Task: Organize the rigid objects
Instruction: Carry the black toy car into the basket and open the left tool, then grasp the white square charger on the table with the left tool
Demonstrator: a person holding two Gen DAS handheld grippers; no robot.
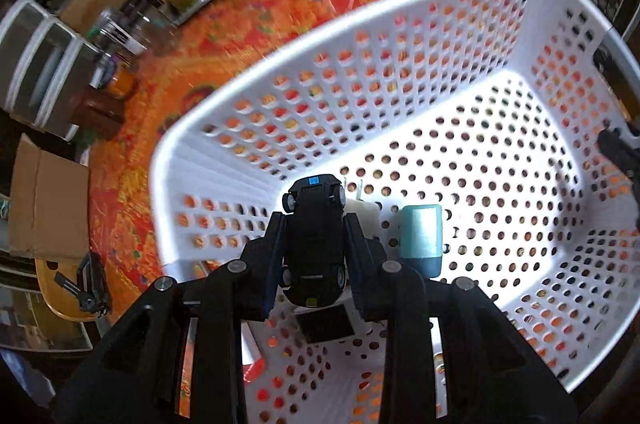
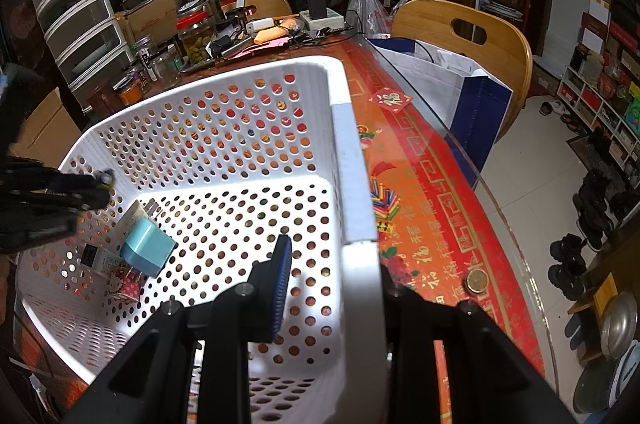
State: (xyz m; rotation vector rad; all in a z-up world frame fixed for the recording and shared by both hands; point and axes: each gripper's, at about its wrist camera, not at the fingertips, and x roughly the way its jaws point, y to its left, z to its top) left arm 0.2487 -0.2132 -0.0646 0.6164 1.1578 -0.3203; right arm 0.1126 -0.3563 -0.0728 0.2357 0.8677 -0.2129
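My left gripper point(image 1: 314, 224) is shut on a black toy car point(image 1: 314, 244), held wheels-up inside the white perforated basket point(image 1: 400, 72) above its near-left corner. Below it on the basket floor lie a light blue box point(image 1: 422, 240), a white item point(image 1: 364, 216) and a flat white box with a black square point(image 1: 326, 324). My right gripper point(image 2: 340, 264) is closed on the basket's right rim point(image 2: 356, 204); one finger point(image 2: 280, 276) is inside the wall and the other is hidden outside it. The right wrist view shows the left gripper point(image 2: 96, 188) with the car and the blue box point(image 2: 146, 248).
The basket sits on a glass-topped table with a red-orange patterned cloth point(image 2: 420, 184). Jars, drawers and clutter point(image 2: 192, 36) line the far side. A wooden chair point(image 2: 472, 40) with a bag and a coin point(image 2: 476, 280) are to the right. A cardboard box point(image 1: 44, 200) stands at left.
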